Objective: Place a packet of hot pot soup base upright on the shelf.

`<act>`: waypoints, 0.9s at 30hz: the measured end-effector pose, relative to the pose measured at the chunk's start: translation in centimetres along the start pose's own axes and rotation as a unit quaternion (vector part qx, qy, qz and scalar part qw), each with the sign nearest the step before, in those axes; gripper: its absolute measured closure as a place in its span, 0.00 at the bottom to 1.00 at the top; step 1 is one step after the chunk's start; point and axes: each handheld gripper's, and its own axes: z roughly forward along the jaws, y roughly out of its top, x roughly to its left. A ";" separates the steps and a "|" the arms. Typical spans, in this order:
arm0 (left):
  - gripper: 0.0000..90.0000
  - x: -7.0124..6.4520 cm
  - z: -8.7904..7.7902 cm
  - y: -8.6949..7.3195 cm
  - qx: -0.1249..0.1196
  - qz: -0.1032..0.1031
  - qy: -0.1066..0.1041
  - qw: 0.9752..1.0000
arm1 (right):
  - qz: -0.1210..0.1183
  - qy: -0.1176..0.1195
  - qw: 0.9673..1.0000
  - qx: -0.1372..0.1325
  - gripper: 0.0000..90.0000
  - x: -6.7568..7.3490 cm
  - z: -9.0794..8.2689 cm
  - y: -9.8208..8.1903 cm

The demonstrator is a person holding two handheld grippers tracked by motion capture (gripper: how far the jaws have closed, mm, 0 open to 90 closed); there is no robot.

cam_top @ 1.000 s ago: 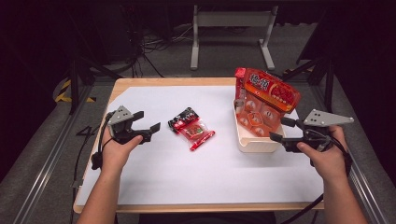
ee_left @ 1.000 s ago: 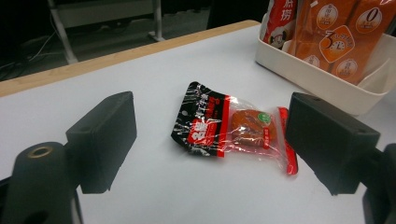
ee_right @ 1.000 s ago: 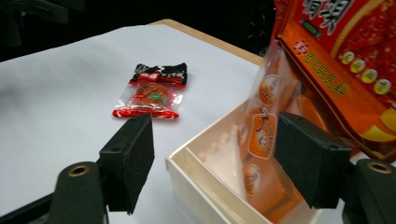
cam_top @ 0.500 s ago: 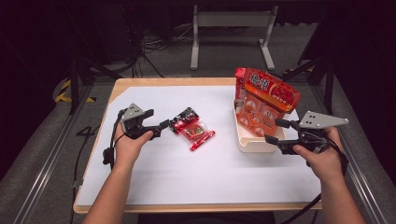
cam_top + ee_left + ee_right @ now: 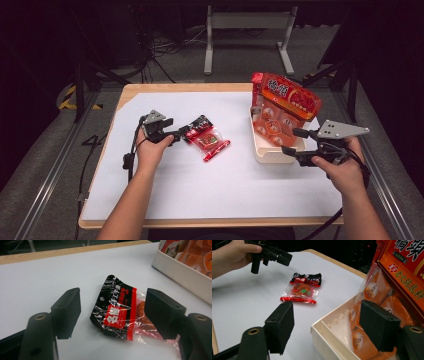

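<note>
1. Snack packet (image 5: 119, 315) lies flat on the white table sheet (image 5: 210, 190), left of centre, black end toward the left gripper (image 5: 181, 135).
2. Left gripper: jaws apart, just been closing, black end of the packet sits in the gap between them. In the left gripper view both pads stand clear of the wrapper, so nothing is gripped yet.
3. Packet detail: clear wrapper, black header with a punched hole, red band with white print, orange contents at the far end. Red bottom seam points toward the table's near edge.
4. Left hand (image 5: 150, 150) holds the gripper low over the sheet, cable trailing off toward the left table edge.
5. Right gripper (image 5: 295, 142): jaws wide apart, holding nothing. One jaw sits on each side of the near wall of the cream tray (image 5: 267, 155).
6. Tray sits right of centre, well apart from the packet. It holds a big red-orange bag (image 5: 290, 97) standing upright at its far end, plus small orange pouches (image 5: 372, 290).
7. Right hand (image 5: 340, 167) rests near the right table edge.
</note>
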 end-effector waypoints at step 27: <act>0.63 1.9 3.7 -1.4 0.079 -0.072 0.014 0.994 | -0.005 -0.001 1.000 0.020 0.32 0.7 0.5 -0.8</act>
